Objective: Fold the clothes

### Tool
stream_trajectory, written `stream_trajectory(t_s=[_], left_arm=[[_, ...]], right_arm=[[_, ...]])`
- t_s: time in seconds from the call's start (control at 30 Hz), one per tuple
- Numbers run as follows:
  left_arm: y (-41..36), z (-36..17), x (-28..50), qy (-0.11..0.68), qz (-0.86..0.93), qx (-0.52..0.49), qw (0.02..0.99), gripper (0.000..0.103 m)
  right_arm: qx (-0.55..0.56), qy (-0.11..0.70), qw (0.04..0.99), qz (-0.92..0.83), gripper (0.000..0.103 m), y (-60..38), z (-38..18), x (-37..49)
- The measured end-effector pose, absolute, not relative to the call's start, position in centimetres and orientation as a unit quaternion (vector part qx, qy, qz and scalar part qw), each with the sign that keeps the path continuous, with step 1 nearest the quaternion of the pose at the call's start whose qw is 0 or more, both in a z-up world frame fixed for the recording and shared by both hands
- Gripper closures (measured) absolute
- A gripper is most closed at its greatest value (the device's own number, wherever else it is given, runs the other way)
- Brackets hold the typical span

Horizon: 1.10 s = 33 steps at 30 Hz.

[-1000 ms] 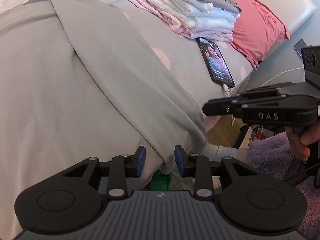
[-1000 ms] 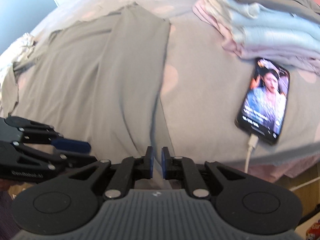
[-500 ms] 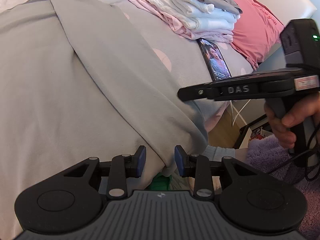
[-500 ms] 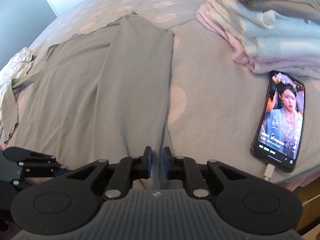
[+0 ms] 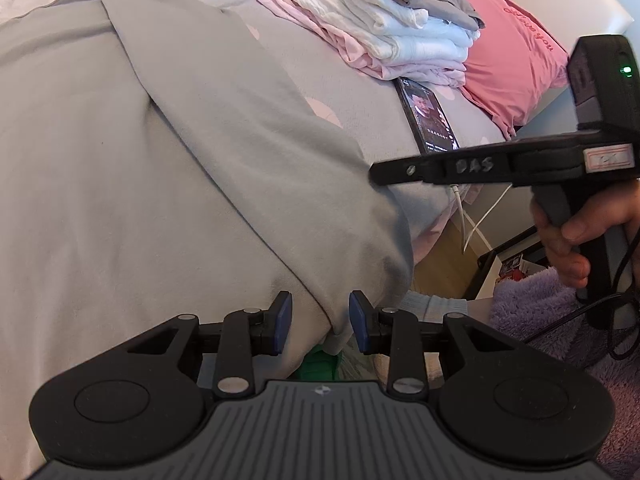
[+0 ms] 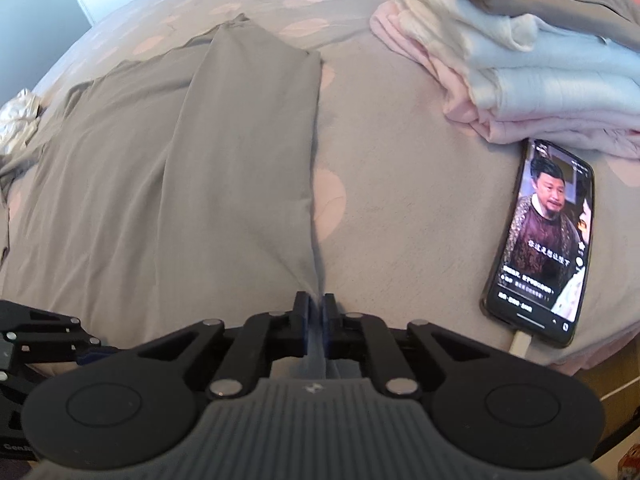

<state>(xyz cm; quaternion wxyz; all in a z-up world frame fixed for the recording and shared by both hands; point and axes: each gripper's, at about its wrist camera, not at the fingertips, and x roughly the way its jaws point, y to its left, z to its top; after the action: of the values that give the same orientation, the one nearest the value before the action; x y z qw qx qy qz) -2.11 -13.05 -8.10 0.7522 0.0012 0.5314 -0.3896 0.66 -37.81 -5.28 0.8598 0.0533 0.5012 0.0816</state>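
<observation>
My right hand-held gripper (image 6: 316,322) is pinched closed on the near hem of the plain grey cotton garment (image 6: 192,184), which lies spread flat on the bed (image 6: 400,184) with its right side folded over in a long panel. The cloth between the pads (image 6: 301,320) runs down under the gripper body, so I cannot see how much is caught. My left hand-held gripper (image 5: 320,322) has its blue-padded jaws apart, straddling the drooping corner of the same garment at the bed's near edge without clamping it; something green (image 5: 320,364) shows below that fold, mostly hidden. In the left view the right gripper is side-on, its tips too blurred to read, with my hand (image 5: 576,240) around the handle. Toward the bed's far right corner sits a stack of folded pink, white and grey clothes (image 6: 520,68), cut off at the frame. Just beside it lies a black smartphone (image 6: 544,240) playing video, its white cable (image 5: 472,224) hanging over the edge.
</observation>
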Motion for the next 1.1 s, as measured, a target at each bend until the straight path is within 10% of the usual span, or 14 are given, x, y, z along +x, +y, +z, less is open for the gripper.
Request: stream_trajectory(t_s=[0.57,0.7,1.1], left_arm=[[-11.4,-6.1,-2.2,0.512,-0.360,0.001,0.780,0.073],[-9.9,-5.3,-1.9,0.499,-0.335,-0.007,0.799,0.073],[-1.0,-3.1,-1.2,0.466,-0.189,-0.024,0.864,0.073]], right_arm=[[-0.060,0.547,0.830,0.085,0.090,-35.4,-5.6,-2.1],[-0.063,0.521,0.843,0.121,0.065,-32.4,-4.0,-2.4],[-0.110,0.493,0.836,0.213,0.044,-21.1,-3.2,0.3]])
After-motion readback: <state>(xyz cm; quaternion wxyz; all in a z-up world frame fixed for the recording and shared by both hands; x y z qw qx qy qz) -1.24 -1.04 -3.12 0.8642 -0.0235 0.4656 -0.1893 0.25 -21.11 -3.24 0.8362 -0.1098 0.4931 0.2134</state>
